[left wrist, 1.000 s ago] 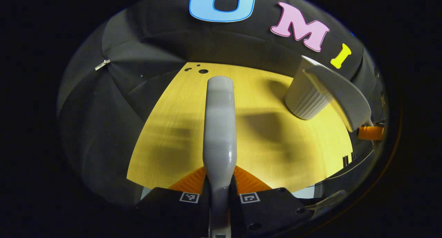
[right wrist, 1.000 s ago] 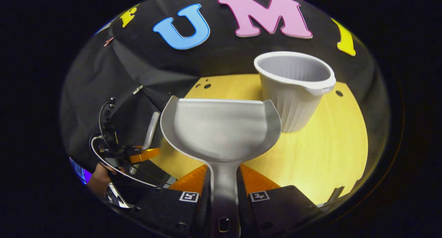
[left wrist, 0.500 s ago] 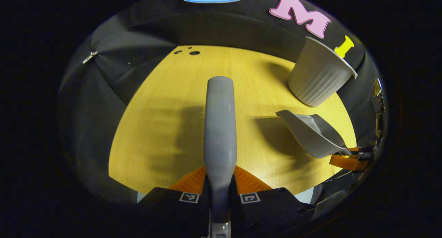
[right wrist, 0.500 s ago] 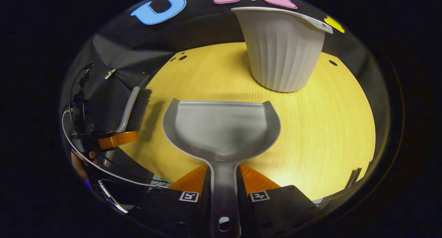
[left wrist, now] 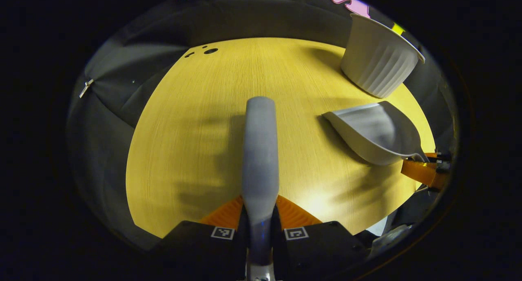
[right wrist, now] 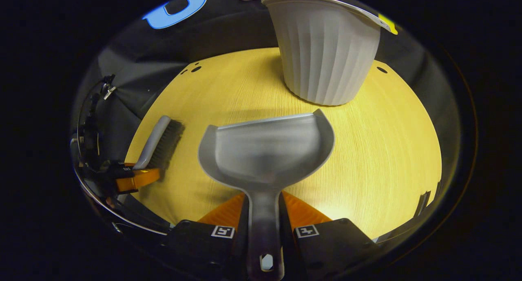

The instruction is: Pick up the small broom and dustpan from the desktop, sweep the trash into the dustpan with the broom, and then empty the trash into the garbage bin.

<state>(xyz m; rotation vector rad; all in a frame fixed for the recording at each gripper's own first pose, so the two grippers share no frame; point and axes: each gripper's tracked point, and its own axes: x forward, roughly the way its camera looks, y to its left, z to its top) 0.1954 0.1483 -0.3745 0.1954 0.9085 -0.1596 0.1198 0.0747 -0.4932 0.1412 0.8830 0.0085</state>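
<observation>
The grey small broom (left wrist: 260,150) runs forward from my left gripper (left wrist: 260,212), which is shut on its handle. In the right gripper view the broom (right wrist: 160,140) sits low over the table's left side, bristles toward the wood. The grey dustpan (right wrist: 267,150) is level above the table, with my right gripper (right wrist: 264,215) shut on its handle; its scoop looks empty. The dustpan (left wrist: 375,134) also hangs at the right in the left gripper view. The white ribbed garbage bin (right wrist: 326,52) stands upright just beyond the dustpan's lip.
The yellow wooden tabletop (left wrist: 195,122) ends at black cloth walls behind and to the left. Small dark holes (left wrist: 210,51) mark its far edge. Cables (right wrist: 87,122) hang by the left hand's gripper (right wrist: 136,178).
Both grippers have come down toward the tabletop. The dustpan has dropped from near the bin's rim to below it and turned slightly. The broom now sits lower over the table.
</observation>
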